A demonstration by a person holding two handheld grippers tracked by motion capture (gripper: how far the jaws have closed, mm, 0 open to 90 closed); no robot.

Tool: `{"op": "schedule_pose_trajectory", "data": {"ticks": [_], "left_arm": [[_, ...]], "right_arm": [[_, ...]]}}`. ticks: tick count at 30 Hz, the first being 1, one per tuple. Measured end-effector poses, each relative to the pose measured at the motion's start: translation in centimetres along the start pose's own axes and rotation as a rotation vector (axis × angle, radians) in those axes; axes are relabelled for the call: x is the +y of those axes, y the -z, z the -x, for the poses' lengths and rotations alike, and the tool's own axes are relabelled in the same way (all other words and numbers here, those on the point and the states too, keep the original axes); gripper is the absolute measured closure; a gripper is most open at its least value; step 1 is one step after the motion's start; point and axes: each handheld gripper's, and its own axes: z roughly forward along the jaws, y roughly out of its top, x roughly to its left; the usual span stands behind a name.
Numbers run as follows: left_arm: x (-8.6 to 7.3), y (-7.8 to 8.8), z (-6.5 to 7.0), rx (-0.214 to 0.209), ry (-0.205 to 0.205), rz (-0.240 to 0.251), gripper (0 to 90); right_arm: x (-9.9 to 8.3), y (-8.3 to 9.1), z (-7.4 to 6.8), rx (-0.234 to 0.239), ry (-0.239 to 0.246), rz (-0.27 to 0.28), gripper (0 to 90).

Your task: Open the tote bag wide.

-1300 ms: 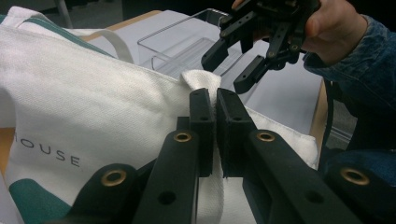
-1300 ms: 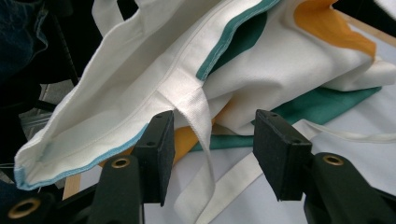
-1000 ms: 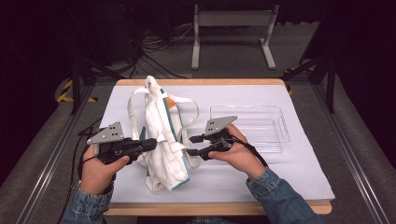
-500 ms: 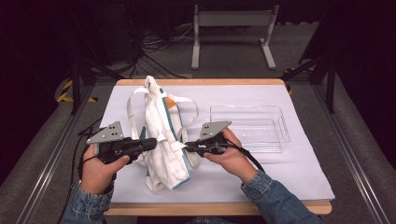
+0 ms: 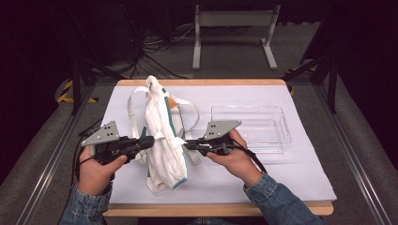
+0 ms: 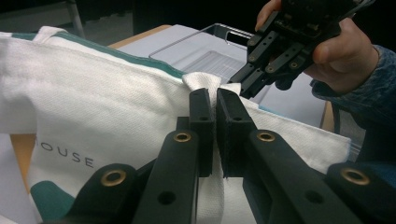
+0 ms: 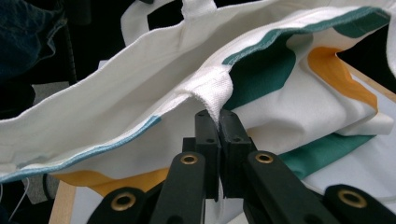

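Observation:
A white cloth tote bag (image 5: 162,140) with teal and orange patches lies lengthwise on the white-covered table, its mouth end raised between my two grippers. My left gripper (image 5: 151,140) comes in from the left and is shut on a fold of the bag's upper edge (image 6: 205,83). From the right, my right gripper (image 5: 187,144) is shut on the opposite edge, where a white strap tab (image 7: 212,88) is sewn on. In the left gripper view its jaws (image 6: 215,93) pinch white cloth, with the right gripper (image 6: 240,84) just beyond. The right gripper's jaws (image 7: 218,114) are closed on fabric.
A clear plastic tray (image 5: 280,125) stands to the right of the bag, behind my right hand. The bag's long handles (image 5: 187,110) trail towards the back. A white cover (image 5: 291,173) lies over the table. A metal stand (image 5: 234,18) is on the floor beyond.
My right gripper has moved left to the bag and closed on its edge, which now sits slightly higher. The left gripper has kept its grip and place.

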Motion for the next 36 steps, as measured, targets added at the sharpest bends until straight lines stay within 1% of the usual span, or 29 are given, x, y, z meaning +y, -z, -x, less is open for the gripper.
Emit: {"op": "schedule_pose_trajectory", "data": {"ticks": [6, 8, 9, 11, 12, 15, 20, 27, 31, 32, 34, 36], "left_arm": [[0.0, 0.8, -0.2, 0.022, 0.006, 0.015, 85.8], [0.1, 1.0, -0.2, 0.036, -0.003, 0.02, 85.9], [0.2, 1.2, -0.1, 0.041, 0.001, 0.021, 85.9], [0.3, 1.4, 0.0, 0.053, -0.011, 0.026, 85.9], [0.3, 1.6, 0.1, 0.056, -0.006, 0.027, 85.9], [0.3, 1.9, 0.0, 0.064, -0.012, 0.038, 85.9], [0.2, 2.2, -0.3, 0.069, 0.005, 0.058, 86.0], [0.2, 2.8, -0.5, 0.08, 0.011, 0.081, 86.0], [0.1, 3.6, -0.9, 0.099, 0.015, 0.091, 86.0], [0.0, 3.8, -0.9, 0.102, 0.022, 0.092, 86.0], [0.0, 4.2, -1.1, 0.111, 0.018, 0.091, 86.0], [-0.1, 4.5, -1.3, 0.125, 0.024, 0.087, 86.0]], "right_arm": [[0.4, 0.6, -0.1, -0.008, 0.002, 0.021, 87.7], [0.5, 0.8, -0.1, -0.009, -0.002, 0.025, 87.7], [0.6, 0.9, -0.1, -0.01, -0.003, 0.028, 87.7], [0.9, 1.0, -0.2, -0.024, 0.006, 0.029, 87.7], [1.0, 1.1, -0.3, -0.029, 0.009, 0.03, 87.7], [1.2, 1.4, -0.4, -0.034, 0.01, 0.04, 87.7], [1.6, 1.8, -0.5, -0.049, 0.006, 0.064, 87.7], [2.0, 2.5, -0.5, -0.065, 0.003, 0.085, 87.8], [2.0, 3.0, -0.3, -0.074, -0.003, 0.091, 87.8], [2.0, 3.1, -0.3, -0.077, -0.005, 0.092, 87.8], [2.1, 3.3, -0.2, -0.083, -0.006, 0.094, 87.8], [2.1, 3.6, -0.1, -0.089, -0.009, 0.094, 87.8]]}}
